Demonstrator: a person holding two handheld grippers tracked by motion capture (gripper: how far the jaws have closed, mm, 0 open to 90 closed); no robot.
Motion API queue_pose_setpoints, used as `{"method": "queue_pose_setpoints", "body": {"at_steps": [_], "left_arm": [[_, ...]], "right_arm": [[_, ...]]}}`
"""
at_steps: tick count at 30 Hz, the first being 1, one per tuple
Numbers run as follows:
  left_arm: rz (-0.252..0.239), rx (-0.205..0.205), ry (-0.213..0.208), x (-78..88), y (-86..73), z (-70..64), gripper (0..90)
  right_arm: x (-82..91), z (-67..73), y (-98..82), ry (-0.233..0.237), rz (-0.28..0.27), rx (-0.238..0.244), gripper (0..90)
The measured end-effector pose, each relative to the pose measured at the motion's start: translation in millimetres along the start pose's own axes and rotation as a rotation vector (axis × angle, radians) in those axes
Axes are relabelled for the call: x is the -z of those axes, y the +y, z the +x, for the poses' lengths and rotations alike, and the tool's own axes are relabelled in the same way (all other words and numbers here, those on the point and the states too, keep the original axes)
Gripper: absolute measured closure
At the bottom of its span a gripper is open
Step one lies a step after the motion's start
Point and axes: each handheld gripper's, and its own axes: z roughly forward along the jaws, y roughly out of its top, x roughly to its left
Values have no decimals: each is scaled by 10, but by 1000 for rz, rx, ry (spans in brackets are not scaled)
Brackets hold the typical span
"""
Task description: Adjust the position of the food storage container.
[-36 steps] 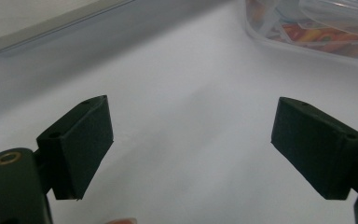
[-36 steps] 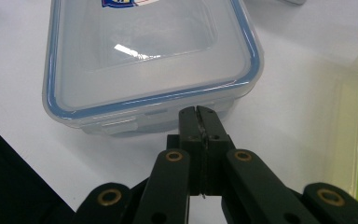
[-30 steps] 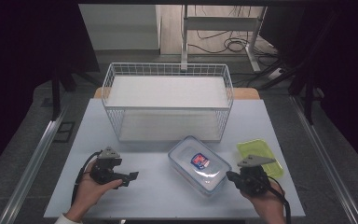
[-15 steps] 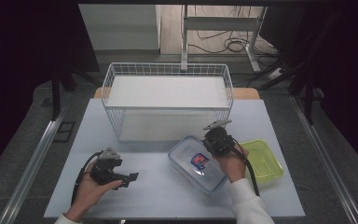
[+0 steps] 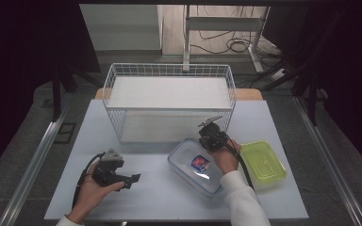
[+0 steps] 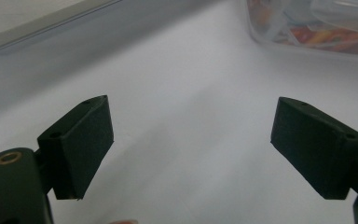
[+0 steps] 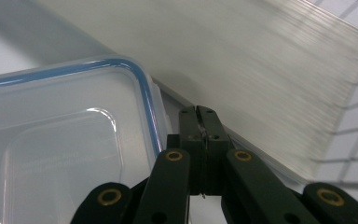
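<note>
Clear plastic box (image 5: 198,164), lidded with a blue seal, lay at lower centre of the high view on the white tabletop (image 5: 160,188), just in front of the wire basket (image 5: 169,101). The right claw (image 7: 200,122) was pressed together with nothing between its jaws, at the box's far corner beside the basket wall. The left claw (image 6: 191,140) was spread wide, well apart from the box, at lower left of the high view. The box probably handled as stiff, light and slick; small coloured contents showed through its wall. A hold across a rim edge or latch tab seemed soundest. A green lid (image 5: 263,161) lay to its right.
</note>
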Motion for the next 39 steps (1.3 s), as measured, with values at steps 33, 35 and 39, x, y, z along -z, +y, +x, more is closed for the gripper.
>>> {"method": "queue_pose_setpoints", "body": {"at_steps": [33, 35, 39], "left_arm": [[-6, 42, -4, 58, -25, 91, 133], [-2, 37, -4, 61, -22, 91, 133], [-1, 35, -3, 47, 2, 88, 131]], "right_arm": [[570, 585, -171, 199, -83, 190, 892], [695, 525, -370, 204, -80, 185, 892], [943, 506, -796, 238, -104, 174, 892]]}}
